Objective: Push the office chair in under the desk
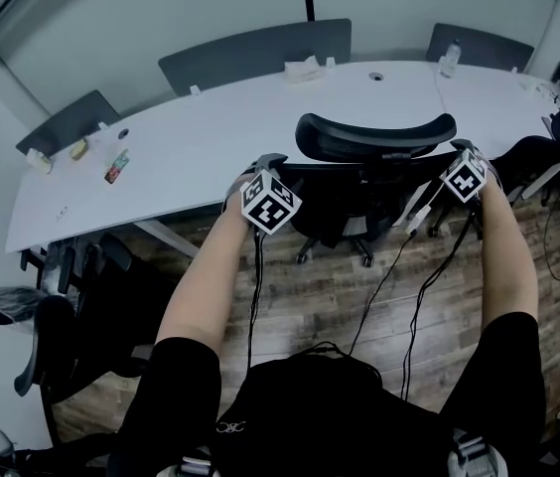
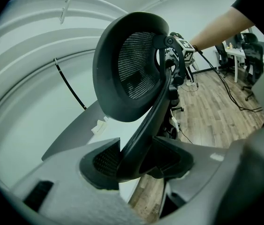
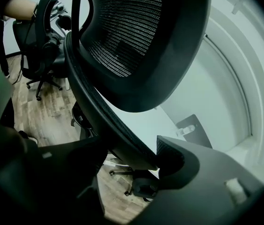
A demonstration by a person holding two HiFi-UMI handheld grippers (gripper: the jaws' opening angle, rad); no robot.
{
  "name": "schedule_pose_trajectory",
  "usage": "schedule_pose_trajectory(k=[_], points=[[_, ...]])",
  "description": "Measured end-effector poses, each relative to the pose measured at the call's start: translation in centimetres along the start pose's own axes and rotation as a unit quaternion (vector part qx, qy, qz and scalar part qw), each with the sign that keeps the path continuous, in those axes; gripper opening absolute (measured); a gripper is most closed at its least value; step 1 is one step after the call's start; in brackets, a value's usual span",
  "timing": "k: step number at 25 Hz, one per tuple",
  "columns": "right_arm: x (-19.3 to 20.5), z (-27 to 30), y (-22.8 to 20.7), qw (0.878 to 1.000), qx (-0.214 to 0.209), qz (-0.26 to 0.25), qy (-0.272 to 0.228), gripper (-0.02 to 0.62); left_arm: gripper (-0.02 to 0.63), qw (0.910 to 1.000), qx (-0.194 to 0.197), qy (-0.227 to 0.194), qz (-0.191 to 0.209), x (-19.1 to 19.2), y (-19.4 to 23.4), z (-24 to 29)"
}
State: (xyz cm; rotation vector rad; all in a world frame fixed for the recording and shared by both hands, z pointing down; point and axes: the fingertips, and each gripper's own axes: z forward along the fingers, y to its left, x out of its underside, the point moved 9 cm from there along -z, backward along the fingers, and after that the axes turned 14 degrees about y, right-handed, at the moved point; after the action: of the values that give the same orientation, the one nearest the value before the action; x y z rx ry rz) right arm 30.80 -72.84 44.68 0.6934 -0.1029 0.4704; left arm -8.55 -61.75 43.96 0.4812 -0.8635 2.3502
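Note:
The black mesh office chair (image 1: pixel 374 137) stands against the near edge of the long white desk (image 1: pixel 210 137), its headrest above the desktop and its wheeled base (image 1: pixel 338 241) on the floor just below the edge. My left gripper (image 1: pixel 260 165) is shut on the left edge of the chair's back frame (image 2: pixel 143 125); the left gripper view shows the frame pinched between the pads (image 2: pixel 104 161). My right gripper (image 1: pixel 464 150) is shut on the right edge of that frame (image 3: pixel 104 121), which runs between its jaws (image 3: pixel 132 156).
Grey chairs (image 1: pixel 255 53) (image 1: pixel 479 43) (image 1: pixel 67 122) line the desk's far side. More black chairs stand at the left (image 1: pixel 71 306) and right (image 1: pixel 548 152). A tissue box (image 1: pixel 305 68) and a bottle (image 1: pixel 449 58) sit on the desk. Cables (image 1: pixel 399 266) hang from the grippers over the wood floor.

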Motion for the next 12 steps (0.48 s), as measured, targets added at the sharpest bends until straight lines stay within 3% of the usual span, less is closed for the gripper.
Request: schedule_pose_trajectory(k=[5,9,11,12], points=[[0.2,-0.2,0.6,0.999,0.031,0.03,-0.017,0.344,0.224,0.9994,-0.012,-0.029,-0.013,0.5,-0.2,-0.2],[1.4,-1.6,1.4,0.994,0.045,0.091,-0.047,0.352,0.205,0.9885,-0.036,-0.092,-0.114,1.5,-0.5,-2.1],[1.9,-3.3,2.1,0.987,0.042,0.131,-0.079,0.306,0.158,0.9785,-0.046,-0.121,-0.161,2.2,-0.6,-3.9],[2.1,-4.4,2.6,0.982,0.042,0.156,-0.101,0.214,0.094,0.9741,-0.047,-0.129,-0.18,2.6,-0.7,-4.8]])
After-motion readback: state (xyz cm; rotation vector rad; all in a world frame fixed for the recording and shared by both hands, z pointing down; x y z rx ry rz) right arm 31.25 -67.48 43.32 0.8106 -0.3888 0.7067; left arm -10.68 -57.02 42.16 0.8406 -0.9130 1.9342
